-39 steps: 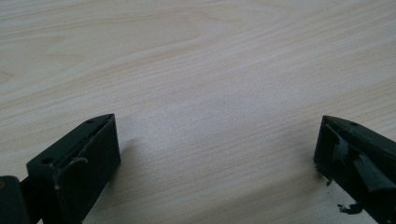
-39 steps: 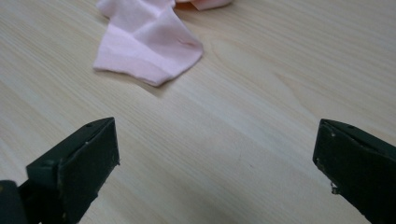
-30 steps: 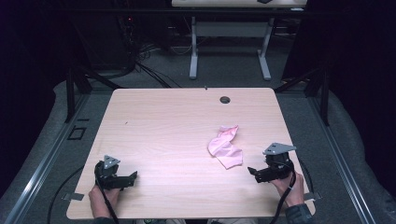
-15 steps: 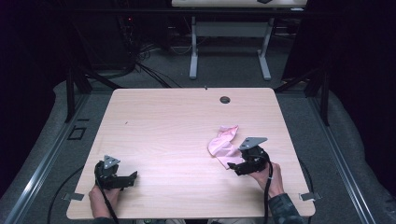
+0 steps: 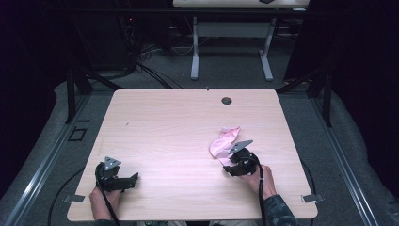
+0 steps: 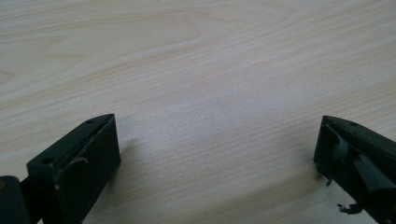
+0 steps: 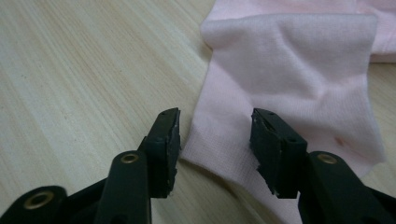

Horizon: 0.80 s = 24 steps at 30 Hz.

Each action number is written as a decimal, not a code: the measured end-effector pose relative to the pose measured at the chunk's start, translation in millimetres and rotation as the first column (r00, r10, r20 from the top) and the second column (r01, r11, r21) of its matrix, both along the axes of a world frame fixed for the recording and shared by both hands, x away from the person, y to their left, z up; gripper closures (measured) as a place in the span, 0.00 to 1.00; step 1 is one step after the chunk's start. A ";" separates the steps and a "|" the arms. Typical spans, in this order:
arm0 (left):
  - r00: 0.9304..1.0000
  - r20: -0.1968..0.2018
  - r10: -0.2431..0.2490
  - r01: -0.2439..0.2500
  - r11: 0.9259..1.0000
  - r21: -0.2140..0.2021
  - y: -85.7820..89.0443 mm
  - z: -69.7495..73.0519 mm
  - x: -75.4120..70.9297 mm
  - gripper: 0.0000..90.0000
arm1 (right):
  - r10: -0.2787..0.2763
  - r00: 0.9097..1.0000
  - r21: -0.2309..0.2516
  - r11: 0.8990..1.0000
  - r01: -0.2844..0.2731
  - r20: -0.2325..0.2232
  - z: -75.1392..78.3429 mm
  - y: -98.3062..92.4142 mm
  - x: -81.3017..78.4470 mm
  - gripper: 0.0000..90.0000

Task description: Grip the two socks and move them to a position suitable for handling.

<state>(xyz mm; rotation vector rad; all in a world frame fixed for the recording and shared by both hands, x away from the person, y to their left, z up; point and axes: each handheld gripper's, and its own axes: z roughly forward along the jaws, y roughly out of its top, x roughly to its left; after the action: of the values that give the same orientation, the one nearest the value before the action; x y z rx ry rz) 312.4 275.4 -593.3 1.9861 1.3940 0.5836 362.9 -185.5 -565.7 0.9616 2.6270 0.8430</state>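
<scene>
The crumpled pale-pink knitted cloth [image 7: 299, 79] lay unlifted right of centre on the light wooden table [image 5: 164, 127] — right gripper [image 7: 215, 140] jaws closing astride its near edge, not yet pinching — left gripper [image 6: 215, 154] spread wide, idle.

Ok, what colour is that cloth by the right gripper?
Pale pink, plain; the cloth shows best in the right gripper view.

The left black two-jaw tongs [image 6: 215, 154] hang just over the pale wood-grain bench [image 6: 201, 60], jaws spread wide apart, bare wood lying between them and beyond.
</scene>
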 end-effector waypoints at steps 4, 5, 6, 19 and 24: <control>1.000 0.000 0.000 0.000 1.000 0.000 0.0 0.0 0.0 0.00 | -0.015 1.000 -0.005 1.000 0.015 0.009 0.1 -0.7 -0.1 0.69; 1.000 0.000 0.001 -0.001 1.000 0.000 0.0 0.0 0.0 0.00 | -0.017 1.000 -0.006 1.000 0.017 0.009 0.2 -1.1 -0.3 0.73; 1.000 0.000 0.001 -0.001 1.000 0.000 0.0 0.0 0.0 0.00 | -0.025 1.000 0.001 1.000 0.025 0.015 -0.3 -1.3 -0.9 0.76; 1.000 0.000 0.002 -0.002 1.000 -0.001 -0.1 0.0 0.1 0.00 | -0.046 0.998 0.044 0.998 0.043 0.054 4.7 -6.4 -6.3 0.91; 1.000 0.001 -0.007 0.007 1.000 0.006 0.1 0.8 0.9 0.00 | -0.042 0.997 0.080 0.996 0.037 0.069 24.1 -10.1 -11.0 0.91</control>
<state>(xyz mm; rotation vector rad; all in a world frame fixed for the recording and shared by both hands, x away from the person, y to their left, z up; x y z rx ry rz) 313.3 275.5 -592.5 1.9942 1.3857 0.5866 351.8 -195.7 -541.7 0.9815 2.5240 0.9592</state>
